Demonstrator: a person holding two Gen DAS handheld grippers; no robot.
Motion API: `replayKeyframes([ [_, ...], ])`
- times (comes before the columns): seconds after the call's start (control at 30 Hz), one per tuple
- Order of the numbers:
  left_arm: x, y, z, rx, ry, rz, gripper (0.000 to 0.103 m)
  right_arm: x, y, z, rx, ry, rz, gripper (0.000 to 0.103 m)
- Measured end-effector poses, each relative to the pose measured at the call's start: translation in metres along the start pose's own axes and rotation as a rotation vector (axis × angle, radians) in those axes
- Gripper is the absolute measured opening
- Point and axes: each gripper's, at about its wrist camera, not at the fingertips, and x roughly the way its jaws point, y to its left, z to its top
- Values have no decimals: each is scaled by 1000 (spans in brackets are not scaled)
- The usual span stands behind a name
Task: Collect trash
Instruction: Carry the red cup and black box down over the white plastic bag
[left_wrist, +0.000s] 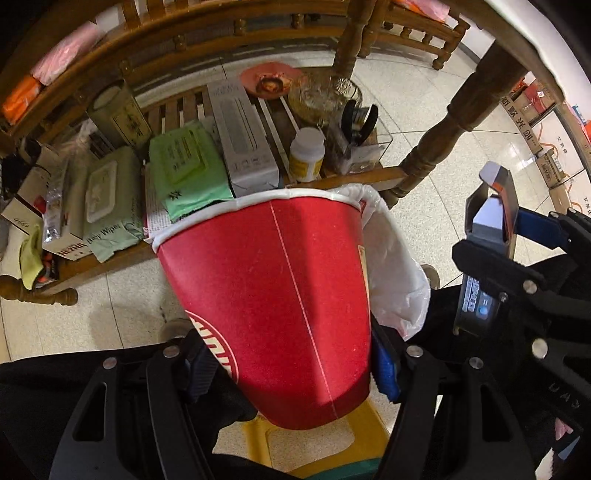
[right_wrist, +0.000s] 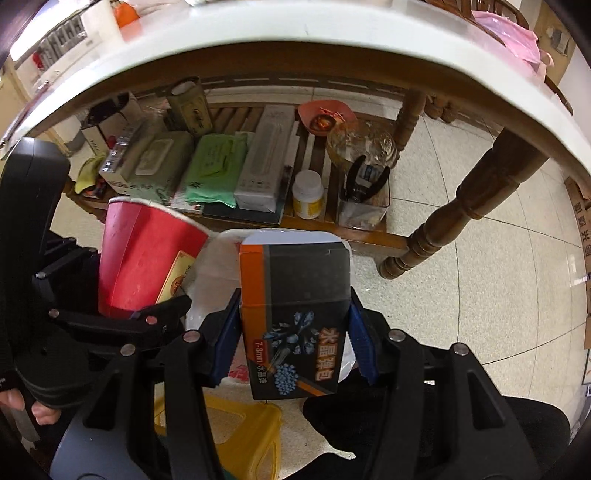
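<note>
A red paper cup (left_wrist: 266, 288) with a white rim fills the middle of the left wrist view, and my left gripper (left_wrist: 291, 369) is shut on its lower half, mouth pointing away. Just right of the cup lies the white plastic bag (left_wrist: 391, 258), its open rim behind the cup's mouth. In the right wrist view my right gripper (right_wrist: 293, 341) is shut on a black and orange cardboard box (right_wrist: 295, 295), blue pads (right_wrist: 225, 339) pressing both sides. The bag (right_wrist: 218, 266) shows under and behind the box. The cup (right_wrist: 140, 258) and the left gripper (right_wrist: 129, 295) are close on the left.
A yellow plastic stool (right_wrist: 240, 435) stands on the tiled floor below both grippers. Ahead, the table's low wooden shelf (right_wrist: 332, 225) holds wipe packs, boxes, a white bottle (right_wrist: 308, 197) and pliers in a clear tub. A turned table leg (right_wrist: 461, 206) stands to the right, the white tabletop edge (right_wrist: 295, 44) overhead.
</note>
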Motion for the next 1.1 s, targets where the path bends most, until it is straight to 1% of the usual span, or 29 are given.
replayKeyframes([
  [0.27,41,4,12,-29,71,-2,66,44,-5,6,41,70,24,53],
  [0.4,65,8,12,-52,132,-26,66,62,-9,11,54,101,21,53],
  [0.53,85,10,13,-68,170,-37,66,80,-13,11,74,141,25,53],
  [0.6,94,14,14,-96,192,-50,66,89,-16,13,86,158,27,53],
  [0.67,101,18,14,-125,205,-39,66,98,-17,15,89,174,24,53],
  [0.83,128,20,15,-165,283,-36,66,125,-19,16,97,231,27,53],
  [0.93,142,18,16,-174,313,-41,66,137,-21,17,110,257,37,53],
  [1.1,163,12,13,-154,353,-30,66,156,-29,21,133,293,41,53],
])
